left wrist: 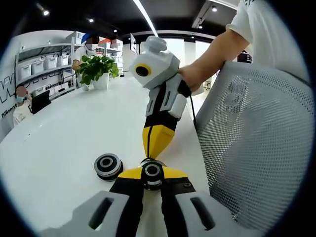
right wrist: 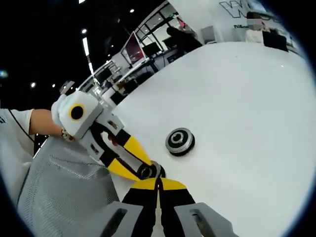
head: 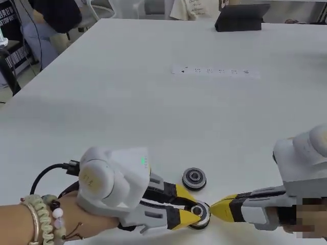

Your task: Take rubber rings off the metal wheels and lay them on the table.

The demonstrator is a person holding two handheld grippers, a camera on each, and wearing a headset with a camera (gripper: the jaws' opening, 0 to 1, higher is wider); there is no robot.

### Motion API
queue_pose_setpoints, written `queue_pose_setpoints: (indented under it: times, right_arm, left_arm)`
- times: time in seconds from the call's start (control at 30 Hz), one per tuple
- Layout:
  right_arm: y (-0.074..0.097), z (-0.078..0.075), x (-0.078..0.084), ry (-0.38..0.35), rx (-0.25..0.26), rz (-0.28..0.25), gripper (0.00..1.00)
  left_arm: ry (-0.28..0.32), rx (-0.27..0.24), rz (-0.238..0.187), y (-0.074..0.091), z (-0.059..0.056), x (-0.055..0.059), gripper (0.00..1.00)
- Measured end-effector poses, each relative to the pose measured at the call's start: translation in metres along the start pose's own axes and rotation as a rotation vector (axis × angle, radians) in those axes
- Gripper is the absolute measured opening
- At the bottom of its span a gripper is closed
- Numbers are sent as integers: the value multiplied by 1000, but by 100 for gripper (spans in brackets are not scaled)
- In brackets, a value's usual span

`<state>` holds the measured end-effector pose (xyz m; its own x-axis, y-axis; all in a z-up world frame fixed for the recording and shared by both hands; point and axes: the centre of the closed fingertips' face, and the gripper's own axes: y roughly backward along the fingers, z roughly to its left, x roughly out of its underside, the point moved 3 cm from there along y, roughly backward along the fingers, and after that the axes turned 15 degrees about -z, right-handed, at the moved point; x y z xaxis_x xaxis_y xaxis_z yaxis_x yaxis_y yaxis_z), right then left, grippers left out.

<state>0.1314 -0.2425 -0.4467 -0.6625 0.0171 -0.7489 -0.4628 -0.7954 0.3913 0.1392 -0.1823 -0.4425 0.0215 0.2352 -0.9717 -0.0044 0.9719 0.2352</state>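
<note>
A metal wheel [head: 200, 211] with a black rubber ring sits near the table's front edge, and my left gripper [head: 196, 212] is shut on it from the left. In the left gripper view the wheel [left wrist: 151, 171] lies between my yellow fingertips [left wrist: 129, 173]. My right gripper [head: 213, 208] comes in from the right with its jaws shut, its tip touching the wheel's rim; whether it pinches the ring I cannot tell. In the right gripper view its tip [right wrist: 158, 181] meets the wheel [right wrist: 147, 171]. A second ringed wheel [head: 194, 178] [left wrist: 108, 166] [right wrist: 179, 140] lies flat just beyond.
A white power strip [head: 214, 71] lies mid-table and a black device [head: 240, 18] stands at the far edge. A grey mesh chair [left wrist: 256, 148] is close behind the front edge. A potted plant [left wrist: 96, 69] stands far along the table.
</note>
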Motion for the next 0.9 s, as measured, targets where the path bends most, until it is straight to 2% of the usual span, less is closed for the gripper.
queue_pose_setpoints:
  times: [0.37, 0.9]
  right_arm:
    - [-2, 11, 1, -10, -4, 14, 0]
    - [-4, 19, 0, -5, -25, 12, 0]
  left_arm:
    - [-10, 13, 13, 0, -2, 0, 7]
    - [-9, 8, 12, 2, -5, -1, 7]
